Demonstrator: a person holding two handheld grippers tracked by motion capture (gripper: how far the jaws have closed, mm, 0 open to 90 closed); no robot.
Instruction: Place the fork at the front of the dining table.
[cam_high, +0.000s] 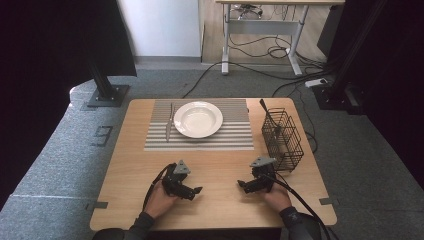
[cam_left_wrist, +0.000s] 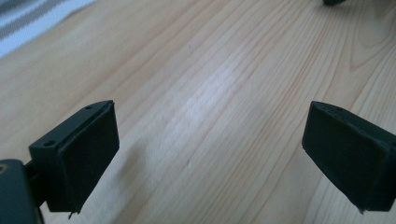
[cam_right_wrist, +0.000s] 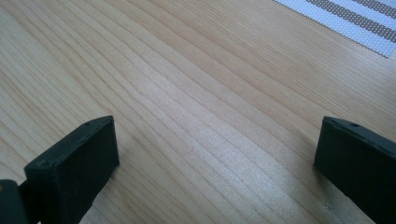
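Both claws rest low over the near part of the wooden tabletop (cam_high: 130, 165), each in a hand, and both are released: in the left gripper view the left claw (cam_left_wrist: 210, 154) has its two black jaws spread wide with nothing but bare wood grain between them, and the right gripper view shows the same for the right claw (cam_right_wrist: 217, 163). In the high view the left claw (cam_high: 196, 190) and the right claw (cam_high: 241, 184) point toward each other, near but apart. Beyond both of them lies a striped placemat (cam_high: 235, 135), whose corner also shows at the far edge of each gripper view. On the mat, straight ahead of the gap between the claws, sits a white plate (cam_high: 198, 119); a knife (cam_high: 169, 122) lies just beside the plate, beyond the left claw, well apart from it. A black wire basket (cam_high: 283, 137) stands just beyond the right claw, at its outer side, with a dark utensil handle (cam_high: 266, 111) sticking up out of it.
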